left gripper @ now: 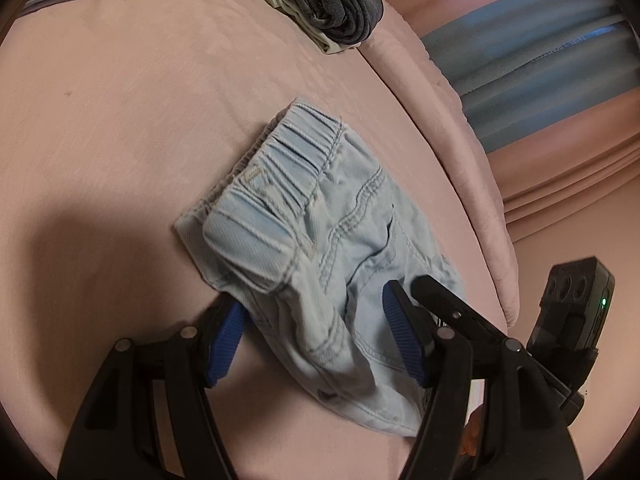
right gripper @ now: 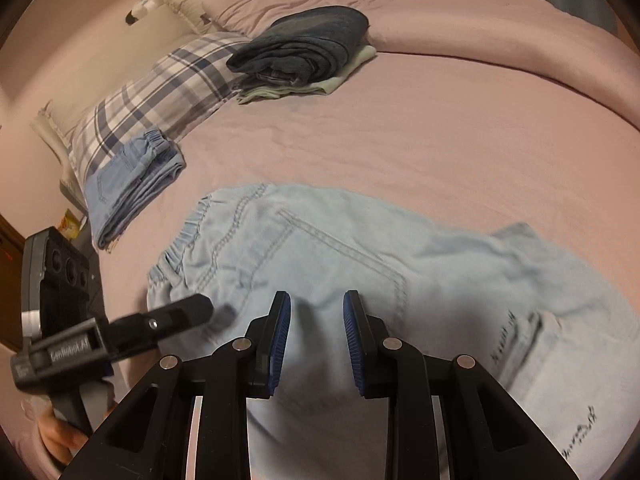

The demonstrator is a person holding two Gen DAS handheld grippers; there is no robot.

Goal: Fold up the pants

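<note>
Light blue denim pants (left gripper: 320,248) lie folded on the pink bed, elastic waistband at the far end. They also show in the right wrist view (right gripper: 360,272), spread under the fingers. My left gripper (left gripper: 316,320) is open, its blue pads on either side of the near fold of the pants. My right gripper (right gripper: 316,320) stands with its pads a little apart over the denim, with fabric between them; whether it grips is unclear. The right gripper's body (left gripper: 572,320) shows at the right of the left wrist view. The left gripper's body (right gripper: 120,336) shows at the left of the right wrist view.
A stack of folded dark jeans (right gripper: 304,48) on a pale garment lies at the far side of the bed (right gripper: 440,140). Folded blue pants (right gripper: 132,184) rest against a plaid pillow (right gripper: 160,92). The rolled pink duvet edge (left gripper: 460,140) runs along the right.
</note>
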